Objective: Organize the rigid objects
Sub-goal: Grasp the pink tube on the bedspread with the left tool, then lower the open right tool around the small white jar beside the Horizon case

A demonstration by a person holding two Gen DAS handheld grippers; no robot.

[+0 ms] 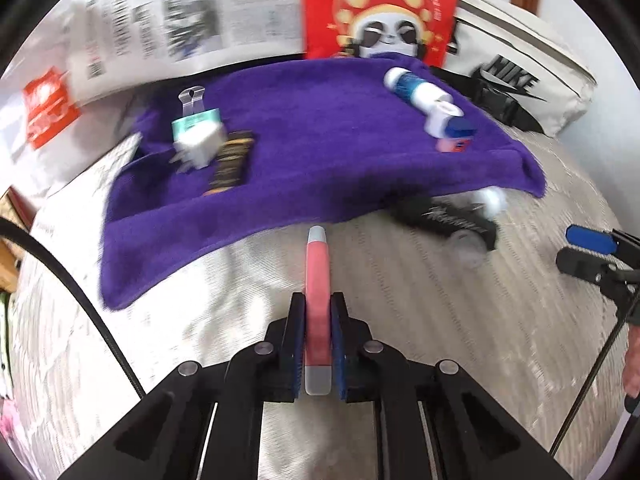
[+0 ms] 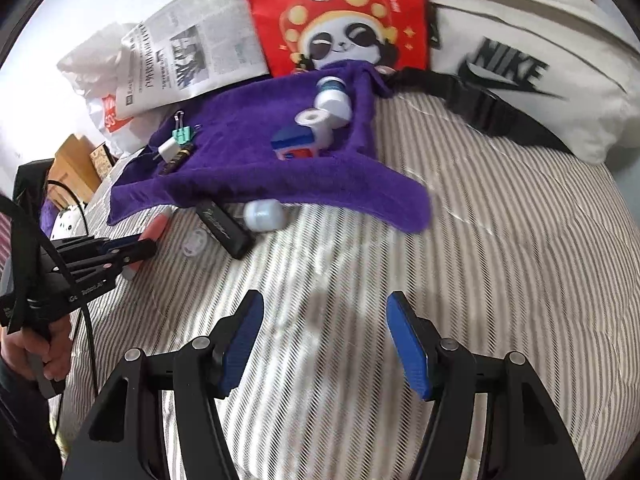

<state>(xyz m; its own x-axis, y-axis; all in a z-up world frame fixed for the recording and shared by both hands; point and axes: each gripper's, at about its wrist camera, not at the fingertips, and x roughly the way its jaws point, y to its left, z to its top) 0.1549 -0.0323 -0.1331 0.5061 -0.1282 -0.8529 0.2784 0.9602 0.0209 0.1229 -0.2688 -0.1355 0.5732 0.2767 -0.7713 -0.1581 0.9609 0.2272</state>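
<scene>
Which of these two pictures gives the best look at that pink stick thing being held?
The left wrist view. There the pink stick runs up the middle of the frame, clamped between the left gripper pads, grey caps visible at both ends. In the right wrist view it sits small at the left edge, mostly hidden behind the gripper.

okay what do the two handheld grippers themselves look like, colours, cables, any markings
Both the left gripper and right gripper are black, angular linkage frames with silver pivot bolts and ribbed blue pads lining the jaws. A black cable trails from the left one, whose body carries small white lettering, too blurred to read.
</scene>
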